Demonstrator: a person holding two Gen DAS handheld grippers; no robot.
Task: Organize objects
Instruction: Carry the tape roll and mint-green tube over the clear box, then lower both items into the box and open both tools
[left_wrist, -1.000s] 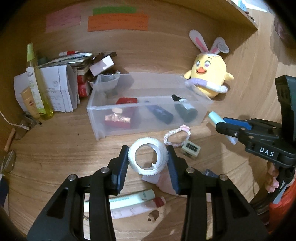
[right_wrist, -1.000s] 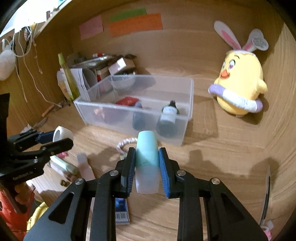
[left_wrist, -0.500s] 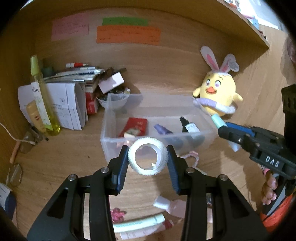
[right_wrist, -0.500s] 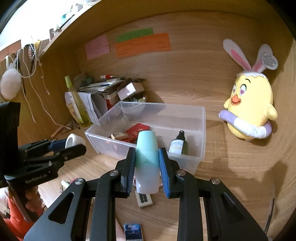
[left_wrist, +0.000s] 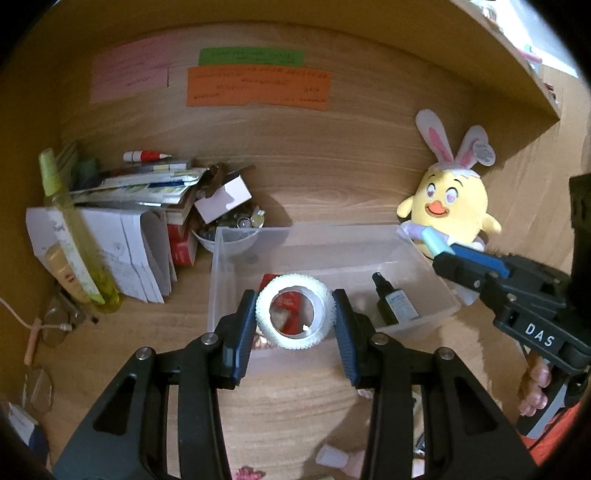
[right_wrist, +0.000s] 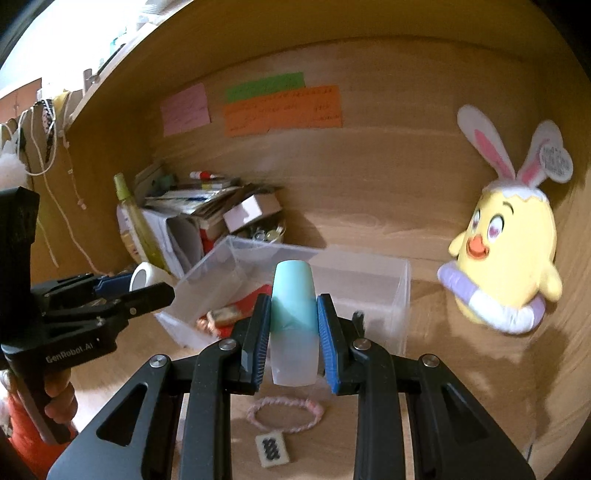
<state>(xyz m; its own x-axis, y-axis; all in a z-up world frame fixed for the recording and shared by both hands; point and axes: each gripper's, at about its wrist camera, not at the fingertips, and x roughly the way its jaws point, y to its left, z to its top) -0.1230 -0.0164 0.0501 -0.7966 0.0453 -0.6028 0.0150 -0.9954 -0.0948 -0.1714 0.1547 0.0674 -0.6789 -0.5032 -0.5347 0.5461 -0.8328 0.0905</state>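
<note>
- The left claw (left_wrist: 295, 317) pinches a white roll of tape (left_wrist: 295, 312) between its blue-padded fingers, the roll's hole facing the camera.
- Seen from the left wrist, the roll hangs over the near left part of a clear plastic box (left_wrist: 432, 266); through the hole a red packet (left_wrist: 290, 306) on the box floor shows.
- A small dark bottle (left_wrist: 393, 302) lies in the right part of the box.
- The right claw (right_wrist: 291, 332) clamps a pale tube with a mint-green cap (right_wrist: 293, 321), cap pointing away from the camera.
- From the right wrist view the tube sits in front of the box's (right_wrist: 402, 291) near wall; whether it is above the opening cannot be told.
- On the bench (right_wrist: 443, 387) below the right claw lie a pink braided bracelet (right_wrist: 284, 415) and, just beside it, a small white tile with a dark pattern (right_wrist: 272, 448).
- A yellow chick toy with rabbit ears (right_wrist: 509, 258) stands to the right of the box, apart from it.
- Left of the box stand a heap of papers and cartons (left_wrist: 140, 221) and a tall yellow-green bottle (left_wrist: 74, 236).
- Pink, green and orange notes (left_wrist: 255, 85) are stuck to the wooden back wall.
</note>
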